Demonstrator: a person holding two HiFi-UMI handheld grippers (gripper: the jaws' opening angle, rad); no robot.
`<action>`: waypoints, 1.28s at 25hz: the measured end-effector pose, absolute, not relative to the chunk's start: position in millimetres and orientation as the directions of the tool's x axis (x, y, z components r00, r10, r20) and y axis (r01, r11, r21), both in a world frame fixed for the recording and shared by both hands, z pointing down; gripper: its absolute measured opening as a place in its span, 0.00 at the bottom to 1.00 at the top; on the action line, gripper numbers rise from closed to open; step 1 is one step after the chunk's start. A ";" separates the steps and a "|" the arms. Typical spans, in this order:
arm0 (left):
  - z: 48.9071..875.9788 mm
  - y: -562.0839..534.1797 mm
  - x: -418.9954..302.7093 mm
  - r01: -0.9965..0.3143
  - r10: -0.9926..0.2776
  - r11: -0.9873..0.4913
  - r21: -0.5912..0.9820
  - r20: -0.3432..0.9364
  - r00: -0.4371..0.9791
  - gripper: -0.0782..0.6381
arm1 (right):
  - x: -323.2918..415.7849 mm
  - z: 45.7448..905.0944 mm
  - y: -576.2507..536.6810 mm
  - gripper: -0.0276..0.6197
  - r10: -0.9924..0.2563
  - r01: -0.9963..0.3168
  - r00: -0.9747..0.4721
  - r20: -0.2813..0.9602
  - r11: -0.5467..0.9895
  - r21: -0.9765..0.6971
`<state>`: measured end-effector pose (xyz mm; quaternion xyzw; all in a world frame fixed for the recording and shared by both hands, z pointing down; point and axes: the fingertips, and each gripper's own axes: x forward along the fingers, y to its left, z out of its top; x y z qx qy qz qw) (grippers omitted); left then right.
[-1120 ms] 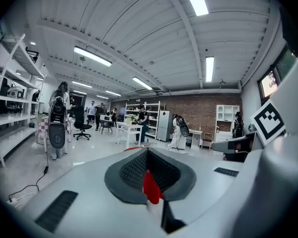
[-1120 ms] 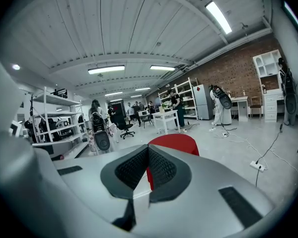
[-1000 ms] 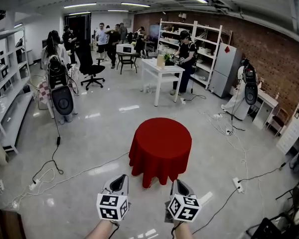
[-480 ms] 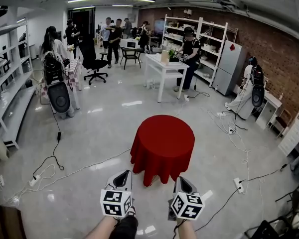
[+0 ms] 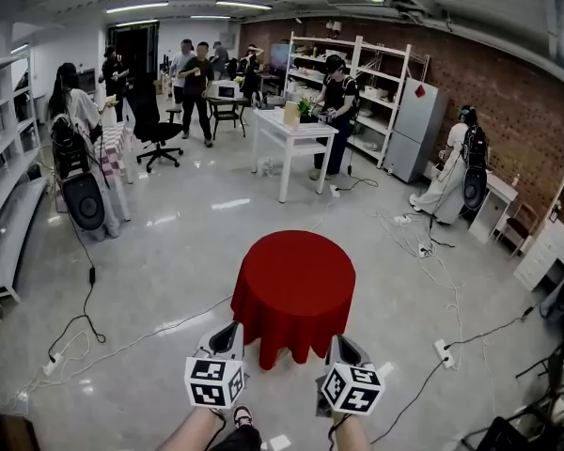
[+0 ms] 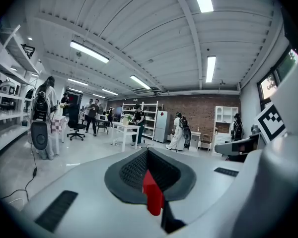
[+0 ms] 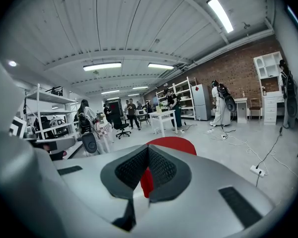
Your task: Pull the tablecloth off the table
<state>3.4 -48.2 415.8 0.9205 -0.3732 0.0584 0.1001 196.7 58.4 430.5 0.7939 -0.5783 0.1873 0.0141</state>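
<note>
A round table under a red tablecloth (image 5: 296, 289) stands on the glossy floor just ahead of me in the head view. My left gripper (image 5: 227, 339) and right gripper (image 5: 341, 349) hover side by side in front of its near edge, short of the cloth. Both are shut with nothing held. In the left gripper view the left gripper (image 6: 148, 155) has its jaws together, and a sliver of the red tablecloth (image 6: 151, 192) shows past them. In the right gripper view the tablecloth (image 7: 175, 144) rises beyond the closed right gripper (image 7: 149, 152).
Cables (image 5: 89, 327) trail over the floor at left, and a power strip (image 5: 444, 352) lies at right. A white table (image 5: 291, 132), an office chair (image 5: 150, 125) and several people stand farther back. Metal shelves (image 5: 5, 186) line the left wall.
The view has shifted forward and a little to the right, so the red-covered table sits slightly closer. Both grippers stay shut, side by side at the bottom of the view.
</note>
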 end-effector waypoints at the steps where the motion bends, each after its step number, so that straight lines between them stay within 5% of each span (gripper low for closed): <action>1: 416.5 -56.9 8.3 -0.695 -0.671 -0.705 0.143 0.182 0.719 0.13 | 201.1 430.9 51.0 0.08 -0.912 -0.922 0.266 0.312 -0.335 -0.194; 32: 431.7 -252.2 121.4 -0.599 -0.571 -0.778 0.190 0.182 0.800 0.13 | 297.6 428.5 -108.8 0.08 -0.857 -0.876 0.404 0.320 -0.464 -0.135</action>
